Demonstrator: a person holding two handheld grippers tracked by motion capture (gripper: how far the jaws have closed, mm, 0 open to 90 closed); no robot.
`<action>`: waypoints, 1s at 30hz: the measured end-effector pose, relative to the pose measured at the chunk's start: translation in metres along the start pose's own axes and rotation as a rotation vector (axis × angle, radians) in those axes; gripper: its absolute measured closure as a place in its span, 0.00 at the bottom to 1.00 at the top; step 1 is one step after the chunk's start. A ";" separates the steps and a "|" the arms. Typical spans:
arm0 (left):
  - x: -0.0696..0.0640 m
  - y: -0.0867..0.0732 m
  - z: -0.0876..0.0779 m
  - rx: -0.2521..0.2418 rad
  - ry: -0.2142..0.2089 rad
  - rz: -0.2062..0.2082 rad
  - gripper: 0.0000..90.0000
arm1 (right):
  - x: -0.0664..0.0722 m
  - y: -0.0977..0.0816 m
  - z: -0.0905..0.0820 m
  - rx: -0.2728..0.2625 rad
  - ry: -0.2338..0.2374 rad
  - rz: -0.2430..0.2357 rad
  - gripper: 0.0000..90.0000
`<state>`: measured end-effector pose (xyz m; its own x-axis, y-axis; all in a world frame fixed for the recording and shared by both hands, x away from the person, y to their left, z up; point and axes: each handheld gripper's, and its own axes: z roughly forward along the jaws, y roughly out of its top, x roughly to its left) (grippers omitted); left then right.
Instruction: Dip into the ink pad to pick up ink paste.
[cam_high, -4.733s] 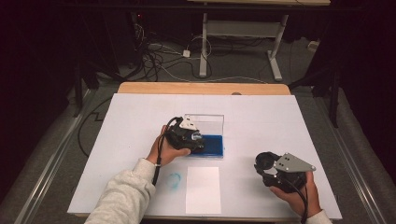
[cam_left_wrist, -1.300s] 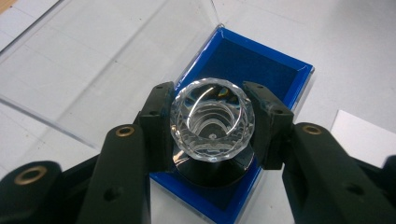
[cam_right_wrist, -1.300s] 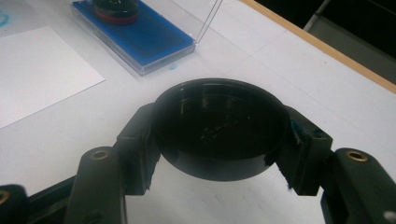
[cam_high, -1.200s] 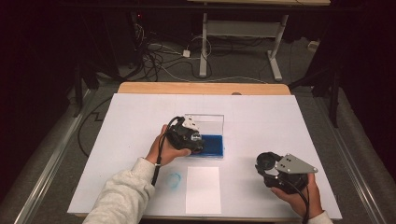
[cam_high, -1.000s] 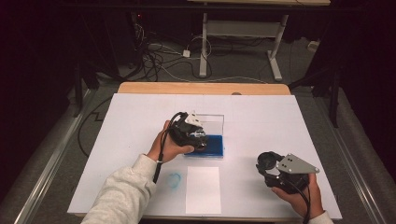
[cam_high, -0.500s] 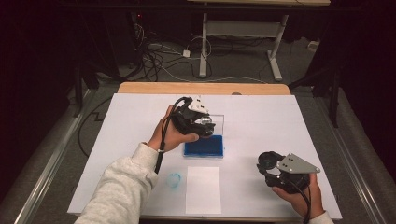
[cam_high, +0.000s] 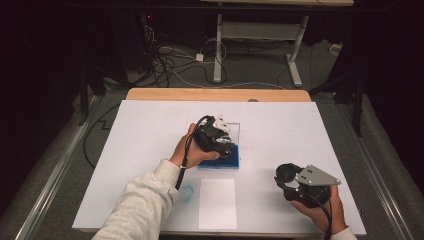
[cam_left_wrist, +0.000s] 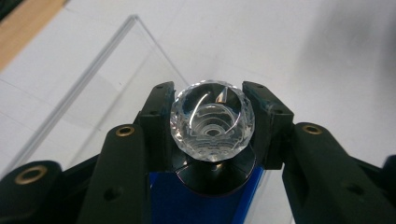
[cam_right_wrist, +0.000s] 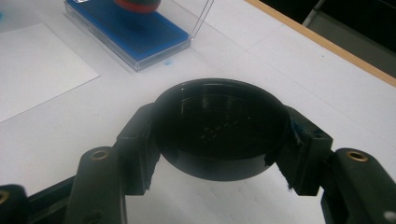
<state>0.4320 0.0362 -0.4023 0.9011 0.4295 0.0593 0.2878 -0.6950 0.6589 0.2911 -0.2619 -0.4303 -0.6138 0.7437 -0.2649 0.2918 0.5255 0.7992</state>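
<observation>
Over the blue ink pad at mid-worktop, left gripper, jaws clamped on the crystal-handled stamp, has dipped back from its lift, likely re-inking; right gripper grips black cap.

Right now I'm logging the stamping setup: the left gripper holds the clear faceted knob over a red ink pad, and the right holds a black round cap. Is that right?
Not quite: the ink pad is blue, not red, as the left gripper view shows. The rest holds: the left gripper grips the clear faceted knob, and the right gripper holds the black round cap.
</observation>
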 end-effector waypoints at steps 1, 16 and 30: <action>0.001 -0.002 0.003 0.002 -0.003 -0.005 0.61 | 0.000 0.000 0.000 0.000 0.000 0.001 0.42; 0.003 -0.011 0.018 -0.013 -0.054 -0.037 0.61 | 0.000 -0.001 0.001 0.002 -0.001 0.001 0.42; 0.001 -0.022 0.017 -0.042 -0.046 -0.037 0.61 | 0.002 0.000 0.000 0.006 -0.003 -0.005 0.42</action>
<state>0.4319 0.0419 -0.4293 0.9043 0.4268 0.0005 0.3083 -0.6539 0.6910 0.2903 -0.2602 -0.4309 -0.6130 0.7422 -0.2708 0.2928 0.5317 0.7947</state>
